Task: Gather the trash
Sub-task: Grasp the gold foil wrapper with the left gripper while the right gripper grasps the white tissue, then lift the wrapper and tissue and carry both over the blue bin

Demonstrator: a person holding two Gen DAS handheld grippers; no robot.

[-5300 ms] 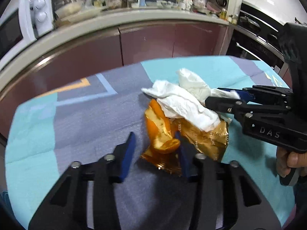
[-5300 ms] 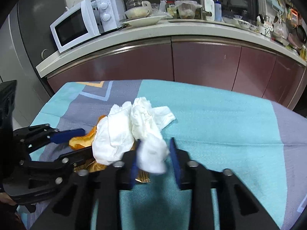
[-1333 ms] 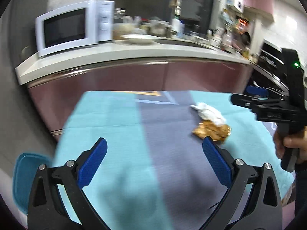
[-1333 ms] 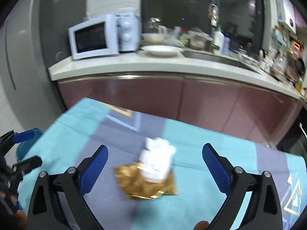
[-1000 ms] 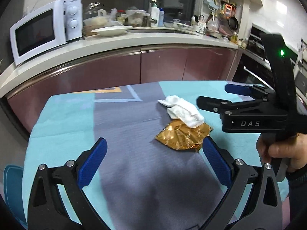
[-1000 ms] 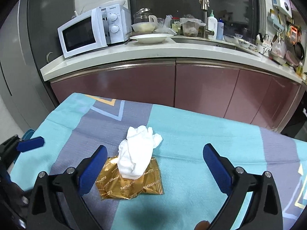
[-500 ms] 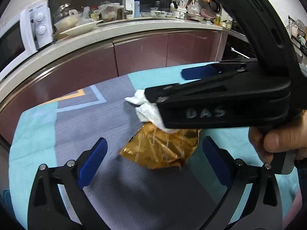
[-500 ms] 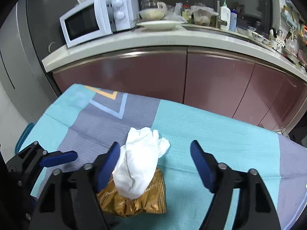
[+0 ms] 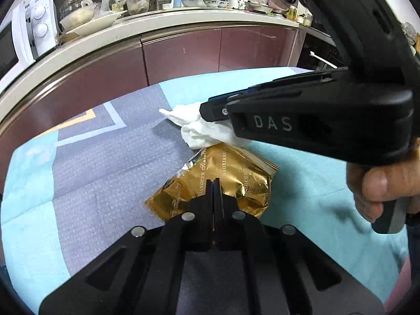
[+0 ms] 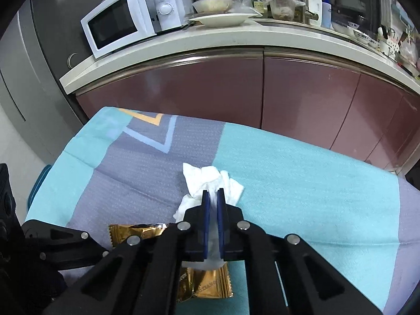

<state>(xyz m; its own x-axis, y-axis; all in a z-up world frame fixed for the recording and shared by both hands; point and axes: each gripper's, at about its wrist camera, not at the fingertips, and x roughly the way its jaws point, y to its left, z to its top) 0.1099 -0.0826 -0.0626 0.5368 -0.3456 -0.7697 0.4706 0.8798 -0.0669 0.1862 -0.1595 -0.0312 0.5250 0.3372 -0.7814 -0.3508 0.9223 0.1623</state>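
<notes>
Tissue (image 10: 210, 181) sits pinched in the just-closed right gripper (image 10: 213, 197), its lower half hidden; only the left view shows the left gripper (image 9: 213, 183) clamped on the gold wrapper (image 9: 236, 170) at six o'clock.

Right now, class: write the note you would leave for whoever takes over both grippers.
Left gripper: jaws just closed, shut on the gold wrapper.
Right gripper: jaws just closed, shut on the tissue.
Both pieces still lie on the tablecloth, tissue partly over the wrapper.
Done: both gripped.
Left: lift them and bin them; no bin is clearly in view.
</notes>
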